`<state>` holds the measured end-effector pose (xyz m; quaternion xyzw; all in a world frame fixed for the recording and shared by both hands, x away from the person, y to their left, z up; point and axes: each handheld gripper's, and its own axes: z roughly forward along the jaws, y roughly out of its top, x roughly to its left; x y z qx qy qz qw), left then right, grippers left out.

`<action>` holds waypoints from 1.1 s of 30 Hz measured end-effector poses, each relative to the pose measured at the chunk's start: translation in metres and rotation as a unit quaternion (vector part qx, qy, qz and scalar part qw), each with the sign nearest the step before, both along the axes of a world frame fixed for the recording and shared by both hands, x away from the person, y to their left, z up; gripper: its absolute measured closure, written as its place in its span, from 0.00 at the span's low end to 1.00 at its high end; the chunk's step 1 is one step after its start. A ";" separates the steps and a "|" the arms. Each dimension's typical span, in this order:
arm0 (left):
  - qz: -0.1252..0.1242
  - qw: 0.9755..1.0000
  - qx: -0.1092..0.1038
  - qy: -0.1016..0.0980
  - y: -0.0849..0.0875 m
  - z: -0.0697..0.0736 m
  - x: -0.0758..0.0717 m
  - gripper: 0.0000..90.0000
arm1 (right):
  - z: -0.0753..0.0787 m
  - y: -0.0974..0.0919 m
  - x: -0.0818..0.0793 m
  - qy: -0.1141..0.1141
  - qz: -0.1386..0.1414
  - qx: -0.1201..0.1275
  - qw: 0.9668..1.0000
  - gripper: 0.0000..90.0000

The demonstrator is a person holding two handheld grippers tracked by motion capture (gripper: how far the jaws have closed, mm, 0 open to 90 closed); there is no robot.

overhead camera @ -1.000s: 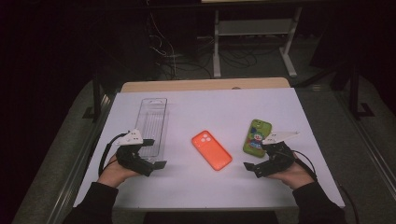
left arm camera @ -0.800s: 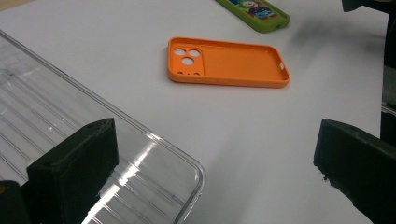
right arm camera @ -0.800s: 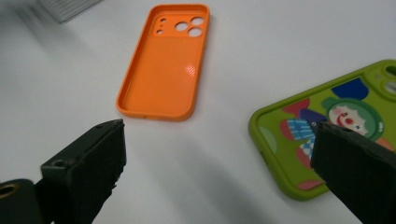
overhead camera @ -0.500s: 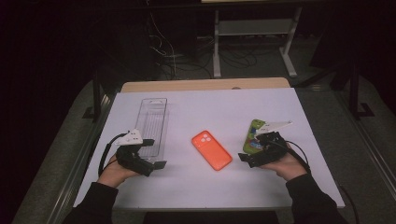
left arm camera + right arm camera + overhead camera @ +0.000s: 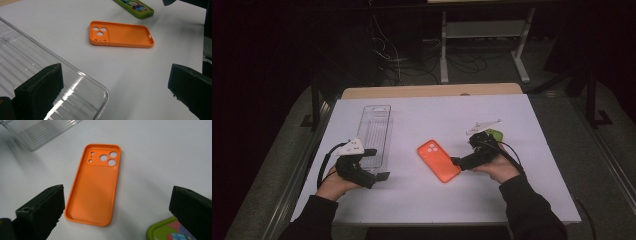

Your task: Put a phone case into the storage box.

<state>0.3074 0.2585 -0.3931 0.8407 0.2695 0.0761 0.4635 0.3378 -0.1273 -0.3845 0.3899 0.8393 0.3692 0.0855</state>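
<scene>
The right tool [image 5: 455, 161], jaws spread wide, points left, low over the worktop [image 5: 522, 125], just beside the orange phone case [image 5: 438, 160] lying hollow-side up mid-worktop. The left tool [image 5: 383, 176], also agape, rests by the clear tray [image 5: 374, 135].

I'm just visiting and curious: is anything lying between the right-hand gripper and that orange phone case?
Nothing visible does. The right gripper is open, its jaws pointing at the orange phone case, with bare white table between. The green case sits beside the gripper and the clear tray lies beyond, both out of the way.
</scene>
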 end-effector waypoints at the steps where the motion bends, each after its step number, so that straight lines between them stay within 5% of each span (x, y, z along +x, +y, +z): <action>1: 0.000 1.000 0.000 0.000 0.000 0.000 0.000 0.00 | -0.001 0.003 0.002 -0.001 0.002 -0.003 1.000 0.00; 23: 0.005 1.000 -0.007 0.001 0.001 0.000 0.000 0.00 | -0.034 0.069 0.021 0.021 0.007 -0.039 0.999 0.00; 33: 0.002 1.000 -0.004 0.000 0.000 0.001 0.000 0.00 | -0.052 0.080 0.022 0.038 0.010 -0.057 0.998 0.00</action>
